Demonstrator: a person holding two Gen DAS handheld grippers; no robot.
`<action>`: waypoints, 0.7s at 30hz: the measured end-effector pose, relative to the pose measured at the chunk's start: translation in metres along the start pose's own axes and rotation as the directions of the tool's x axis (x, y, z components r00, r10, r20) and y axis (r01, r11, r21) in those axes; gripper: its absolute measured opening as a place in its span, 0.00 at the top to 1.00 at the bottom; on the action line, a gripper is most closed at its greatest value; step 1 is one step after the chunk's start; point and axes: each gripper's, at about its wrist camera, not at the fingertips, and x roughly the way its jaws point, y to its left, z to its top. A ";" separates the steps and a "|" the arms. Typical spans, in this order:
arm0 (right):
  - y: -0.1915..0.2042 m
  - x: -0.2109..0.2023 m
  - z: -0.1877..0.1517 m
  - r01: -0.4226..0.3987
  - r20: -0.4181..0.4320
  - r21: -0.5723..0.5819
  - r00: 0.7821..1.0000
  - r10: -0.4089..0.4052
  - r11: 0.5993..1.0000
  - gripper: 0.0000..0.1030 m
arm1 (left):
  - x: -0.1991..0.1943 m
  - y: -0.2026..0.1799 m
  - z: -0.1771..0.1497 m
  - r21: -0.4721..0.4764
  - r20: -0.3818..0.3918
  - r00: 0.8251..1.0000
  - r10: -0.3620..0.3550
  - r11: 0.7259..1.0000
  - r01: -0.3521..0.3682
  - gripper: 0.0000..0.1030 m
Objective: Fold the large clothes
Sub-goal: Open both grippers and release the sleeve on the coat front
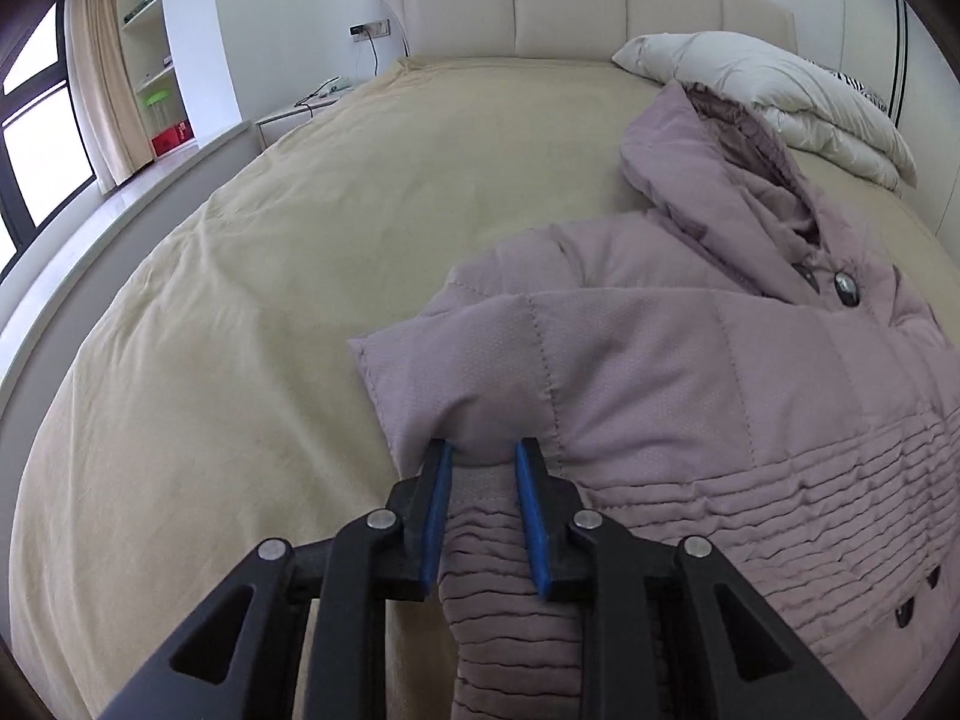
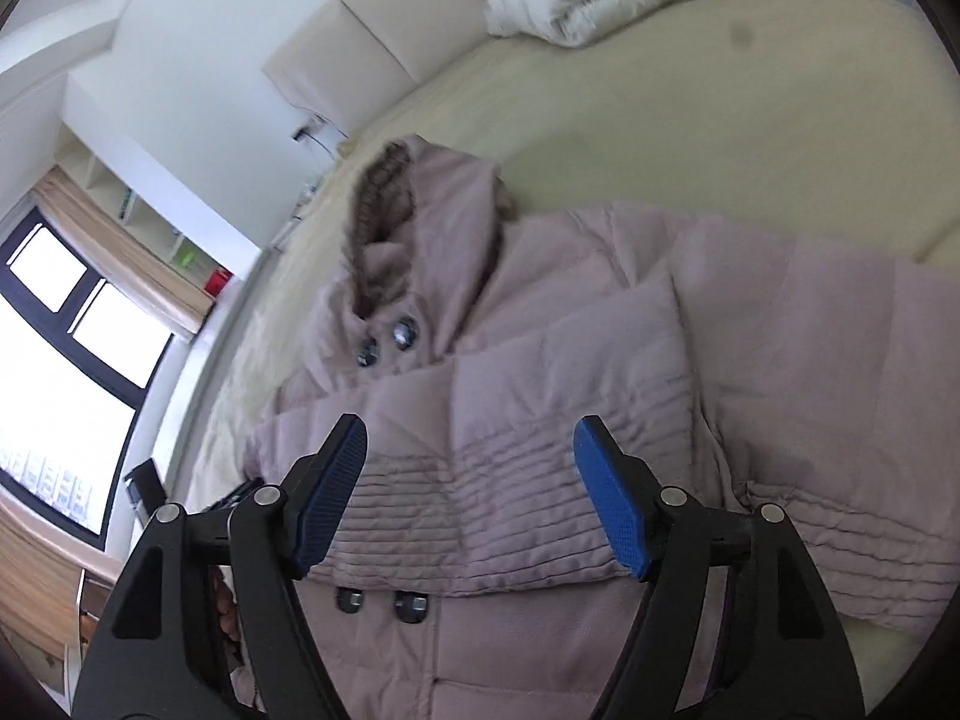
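Bed point(image 1: 240, 300) under a beige sheet carries the mauve quilted hooded coat point(image 1: 690, 372), hood toward twelve o'clock. Left gripper point(image 1: 483, 450), jaws narrowed, pinches the folded sleeve's end; pad contact is partly hidden by fabric. Right gripper point(image 2: 471, 426) hangs wide open and empty above the ribbed waist; the hem is cut off.

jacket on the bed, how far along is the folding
Done: one sleeve already lies folded across the jacket front. In hand: the left gripper pinches the jacket's edge; the right gripper hangs open above it, holding nothing. Left: the hood and the lower body are still spread out on the bed.
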 end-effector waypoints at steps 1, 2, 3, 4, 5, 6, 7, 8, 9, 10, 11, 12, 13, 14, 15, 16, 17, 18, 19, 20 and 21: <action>-0.009 0.008 -0.004 0.022 -0.032 0.031 0.999 -0.021 0.999 0.32 | 0.002 -0.001 -0.001 0.012 0.003 1.000 0.003 1.000 -0.003 0.76; -0.017 0.019 -0.010 0.019 -0.044 0.037 0.999 -0.017 0.999 0.33 | 0.004 -0.003 -0.002 0.028 0.004 1.000 0.006 1.000 -0.006 0.76; -0.018 0.023 -0.014 0.016 -0.019 0.005 1.000 -0.016 1.000 0.34 | 0.005 -0.004 -0.001 0.043 0.001 1.000 0.009 0.999 -0.009 0.76; -0.016 0.025 -0.017 0.027 -0.001 -0.035 1.000 -0.027 0.999 0.34 | 0.003 -0.004 0.000 0.050 -0.001 1.000 0.011 0.999 -0.011 0.76; -0.009 0.026 -0.020 0.051 -0.001 -0.064 0.999 -0.051 0.997 0.34 | -0.003 -0.003 0.003 0.051 -0.001 1.000 0.018 0.999 -0.018 0.76; -0.002 0.023 -0.022 0.079 0.001 -0.088 0.997 -0.079 0.993 0.34 | -0.013 -0.002 0.005 0.041 0.014 1.000 0.027 0.999 -0.028 0.77; 0.005 0.018 -0.024 0.105 0.007 -0.104 0.994 -0.105 0.989 0.34 | -0.027 0.001 0.005 0.020 0.053 0.998 0.028 0.999 -0.029 0.77; 0.012 0.012 -0.025 0.112 0.016 -0.114 0.994 -0.111 0.987 0.34 | -0.042 0.003 0.004 0.003 0.095 0.995 0.023 1.000 -0.023 0.77; 0.017 0.004 -0.026 0.100 0.029 -0.123 0.995 -0.097 0.987 0.34 | -0.054 0.006 -0.001 -0.014 0.126 0.992 0.027 1.000 -0.025 0.77; 0.022 -0.004 -0.029 0.084 0.046 -0.132 0.996 -0.078 0.988 0.34 | -0.060 0.008 -0.007 -0.027 0.136 0.990 0.029 0.999 -0.026 0.77; 0.028 -0.010 -0.034 0.078 0.058 -0.148 0.996 -0.070 0.986 0.34 | -0.060 0.006 -0.014 -0.013 0.122 0.992 0.020 1.000 -0.018 0.77; 0.031 -0.017 -0.039 0.090 0.051 -0.176 0.995 -0.082 0.980 0.34 | -0.054 0.001 -0.023 0.026 0.092 0.996 0.019 0.999 -0.022 0.77; 0.034 -0.009 -0.044 0.119 0.020 -0.214 0.993 -0.118 0.969 0.34 | -0.046 -0.005 -0.031 0.070 0.069 0.997 0.030 0.997 -0.035 0.77; 0.034 0.004 -0.052 0.152 -0.022 -0.246 0.986 -0.163 0.957 0.34 | -0.039 -0.011 -0.039 0.106 0.053 0.998 0.044 0.993 -0.049 0.77; 0.027 0.018 -0.057 0.171 -0.059 -0.261 0.979 -0.193 0.950 0.34 | -0.035 -0.013 -0.042 0.116 0.050 0.998 0.044 0.992 -0.050 0.77; 0.019 0.021 -0.064 0.174 -0.053 -0.277 0.979 -0.196 0.945 0.34 | -0.035 -0.011 -0.041 0.104 0.046 0.998 0.036 0.994 -0.040 0.78; 0.021 0.020 -0.067 0.182 -0.033 -0.289 0.979 -0.200 0.940 0.34 | -0.035 -0.007 -0.038 0.085 0.032 0.999 0.022 0.996 -0.024 0.78; 0.025 0.018 -0.069 0.196 -0.032 -0.293 0.976 -0.215 0.936 0.34 | -0.037 -0.004 -0.035 0.064 0.025 1.000 0.010 0.998 -0.012 0.78; 0.029 0.014 -0.069 0.203 -0.038 -0.281 0.974 -0.223 0.938 0.34 | -0.042 -0.001 -0.032 0.052 0.033 0.999 0.012 0.999 -0.014 0.77; 0.032 0.008 -0.068 0.197 -0.034 -0.259 0.977 -0.212 0.946 0.34 | -0.050 -0.001 -0.030 0.051 0.061 0.998 0.020 0.998 -0.023 0.78; 0.030 -0.005 -0.070 0.178 -0.016 -0.249 0.982 -0.188 0.952 0.34 | -0.058 -0.001 -0.028 0.055 0.098 0.995 0.028 0.998 -0.033 0.78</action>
